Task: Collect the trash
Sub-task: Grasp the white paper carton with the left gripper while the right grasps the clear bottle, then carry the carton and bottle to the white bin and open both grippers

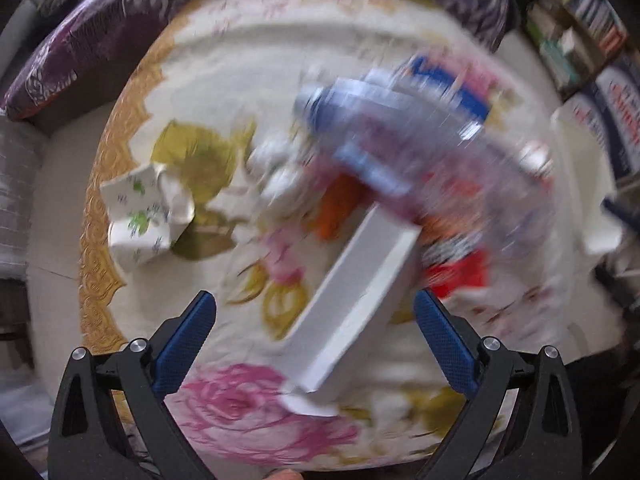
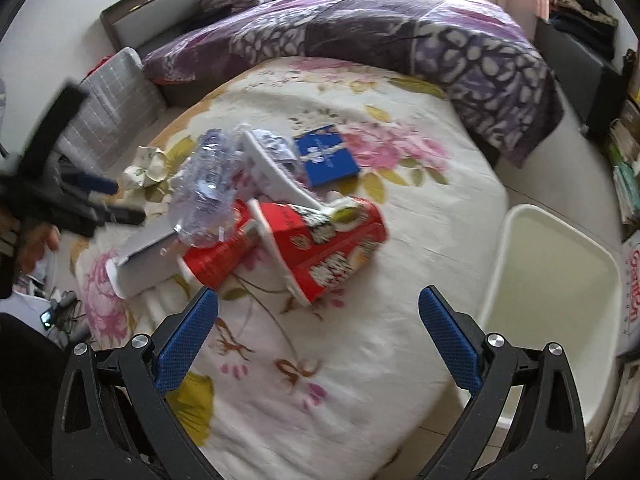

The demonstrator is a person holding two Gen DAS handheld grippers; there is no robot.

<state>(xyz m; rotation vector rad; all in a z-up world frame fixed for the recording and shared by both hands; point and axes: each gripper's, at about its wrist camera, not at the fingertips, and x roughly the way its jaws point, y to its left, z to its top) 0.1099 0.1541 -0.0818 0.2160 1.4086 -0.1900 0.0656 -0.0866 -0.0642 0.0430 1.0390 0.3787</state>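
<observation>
Trash lies in a heap on the floral bed sheet (image 2: 360, 340): a crushed clear plastic bottle (image 2: 208, 184), two red paper cups (image 2: 336, 252), a long white box (image 2: 144, 256), a blue booklet (image 2: 326, 156) and a crumpled floral paper carton (image 2: 146, 166). The left wrist view is blurred; there the white box (image 1: 352, 300) lies ahead between the fingers, the bottle (image 1: 400, 140) above it, the carton (image 1: 140, 216) to the left. My left gripper (image 1: 314, 316) is open and empty, and it shows at the left edge (image 2: 100, 200) beside the heap. My right gripper (image 2: 318, 316) hovers open just short of the red cups.
A cream plastic bin (image 2: 560, 280) stands on the floor at the bed's right edge. A purple patterned duvet (image 2: 380, 40) is bunched along the far side. Shelves of books (image 2: 628, 152) line the right wall. A grey checked cushion (image 2: 108, 96) sits at the left.
</observation>
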